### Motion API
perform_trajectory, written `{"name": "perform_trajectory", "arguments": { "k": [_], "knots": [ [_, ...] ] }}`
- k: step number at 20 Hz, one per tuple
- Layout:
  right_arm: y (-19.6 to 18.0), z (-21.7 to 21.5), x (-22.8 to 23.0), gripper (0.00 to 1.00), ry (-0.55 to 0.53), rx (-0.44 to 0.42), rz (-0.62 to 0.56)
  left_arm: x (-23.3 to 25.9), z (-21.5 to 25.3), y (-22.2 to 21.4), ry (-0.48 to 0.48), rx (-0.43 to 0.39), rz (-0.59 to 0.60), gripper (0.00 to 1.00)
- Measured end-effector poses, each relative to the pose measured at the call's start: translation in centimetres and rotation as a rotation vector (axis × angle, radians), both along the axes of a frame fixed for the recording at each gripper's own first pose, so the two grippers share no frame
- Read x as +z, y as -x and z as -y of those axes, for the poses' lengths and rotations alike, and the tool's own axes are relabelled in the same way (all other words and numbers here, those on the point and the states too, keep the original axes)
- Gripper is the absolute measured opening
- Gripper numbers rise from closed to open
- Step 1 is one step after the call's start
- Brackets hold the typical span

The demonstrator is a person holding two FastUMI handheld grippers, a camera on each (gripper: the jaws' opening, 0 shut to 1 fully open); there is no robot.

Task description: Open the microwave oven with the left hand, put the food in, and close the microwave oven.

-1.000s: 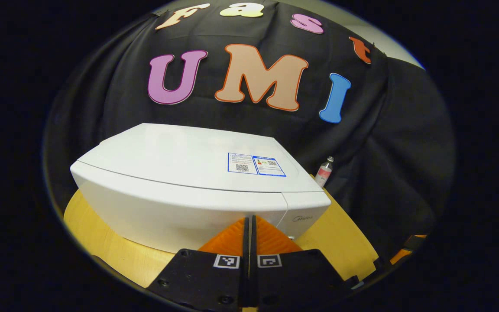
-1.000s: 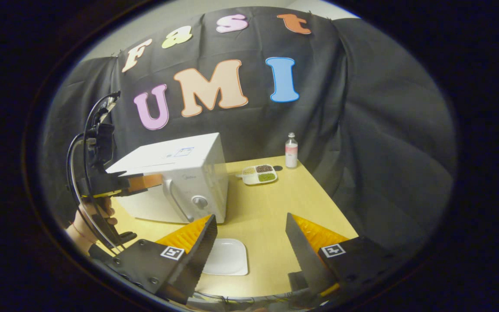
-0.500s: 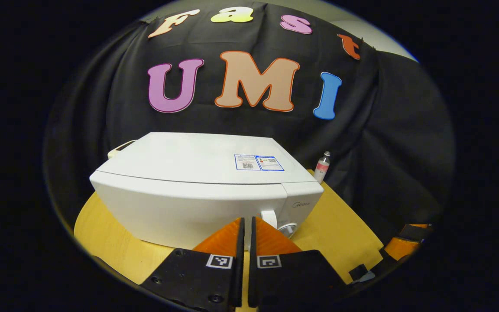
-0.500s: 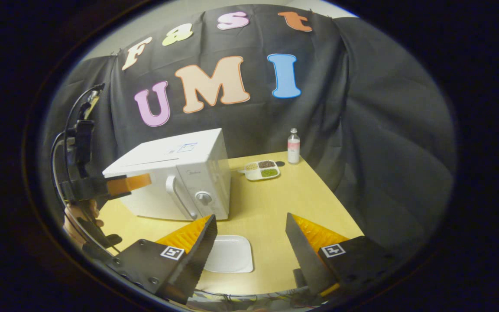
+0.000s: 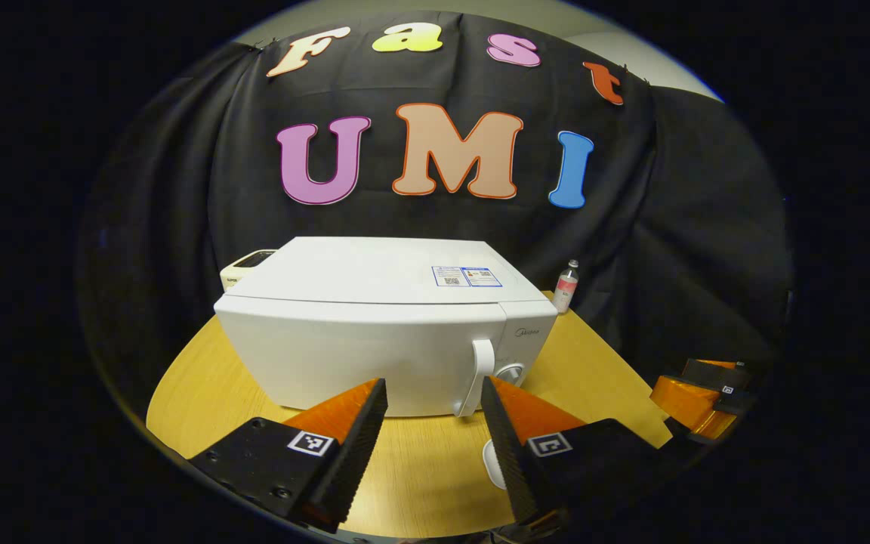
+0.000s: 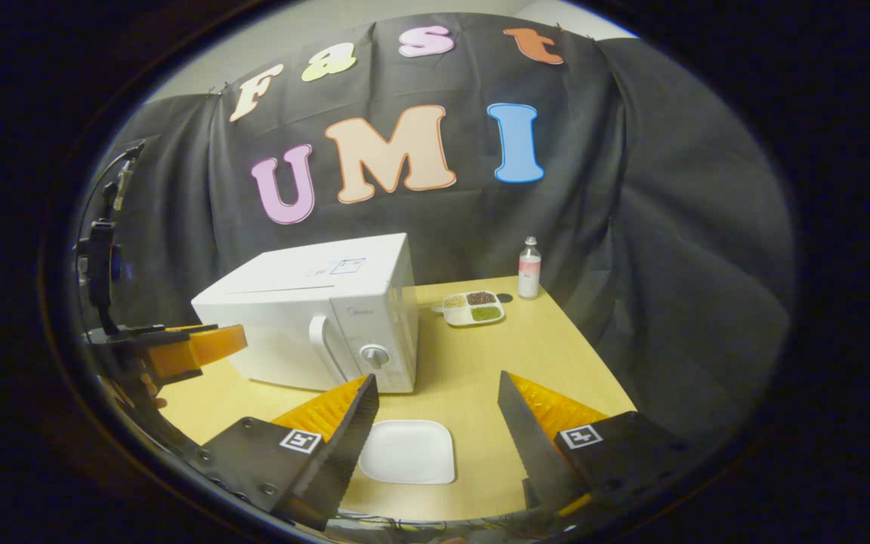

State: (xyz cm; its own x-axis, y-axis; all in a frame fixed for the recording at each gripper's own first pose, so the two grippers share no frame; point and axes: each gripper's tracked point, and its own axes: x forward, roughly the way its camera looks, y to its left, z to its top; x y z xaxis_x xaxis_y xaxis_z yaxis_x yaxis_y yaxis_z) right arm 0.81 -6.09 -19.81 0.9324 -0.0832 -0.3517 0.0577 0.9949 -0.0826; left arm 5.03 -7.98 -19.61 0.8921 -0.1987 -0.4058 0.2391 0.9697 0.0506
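The white microwave [image 5: 374, 332] stands on the wooden table with its door closed; its handle [image 5: 478, 375] is on the right of the front. My left gripper [image 5: 431, 387] hovers open a short way in front of it, nothing between its fingers. In the right gripper view the microwave [image 6: 306, 313] sits left of centre, and the left gripper [image 6: 193, 349] is off its front left. A divided dish of food [image 6: 473, 308] lies behind the microwave's right side. My right gripper [image 6: 436, 384] is open above an empty white plate [image 6: 408, 452].
A small bottle [image 6: 529, 267] stands at the table's back right corner, next to the food dish. Bare wooden table [image 6: 480, 363] stretches between the microwave, the dish and the plate. A beige object [image 5: 248, 264] peeks out behind the microwave's left side.
My left gripper, shut and close against the microwave's front a second ago, has drawn back and opened. The right gripper stayed open and shifted only slightly.
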Motion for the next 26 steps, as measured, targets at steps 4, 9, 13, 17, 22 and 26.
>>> {"name": "perform_trajectory", "arguments": {
  "k": [4, 9, 13, 17, 22, 26],
  "knots": [
    [-0.5, -1.0, 0.9, 0.93, -0.006, 0.023, 0.01, 0.9, -1.4, 1.3, -0.031, 0.042, 0.029, 0.98],
    [-1.3, -2.1, 3.5, 0.98, -0.043, 0.042, 0.064, 3.3, -3.2, 1.4, 0.007, 0.122, 0.082, 0.98],
    [-1.4, -2.5, 5.4, 0.92, -0.036, 0.05, 0.098, 6.7, -4.2, 1.3, 0.034, 0.165, 0.157, 0.98],
    [-1.3, -1.8, 8.0, 0.92, 0.003, 0.03, 0.153, 8.8, -4.9, 1.6, 0.036, 0.173, 0.207, 0.97],
    [-0.5, -2.7, 10.3, 0.98, 0.041, 0.052, 0.201, 10.4, -4.5, 2.5, 0.06, 0.165, 0.231, 0.97],
    [0.1, -3.1, 11.5, 0.92, 0.087, 0.075, 0.222, 11.8, -3.6, 2.8, 0.037, 0.139, 0.274, 0.96]
  ]
}}
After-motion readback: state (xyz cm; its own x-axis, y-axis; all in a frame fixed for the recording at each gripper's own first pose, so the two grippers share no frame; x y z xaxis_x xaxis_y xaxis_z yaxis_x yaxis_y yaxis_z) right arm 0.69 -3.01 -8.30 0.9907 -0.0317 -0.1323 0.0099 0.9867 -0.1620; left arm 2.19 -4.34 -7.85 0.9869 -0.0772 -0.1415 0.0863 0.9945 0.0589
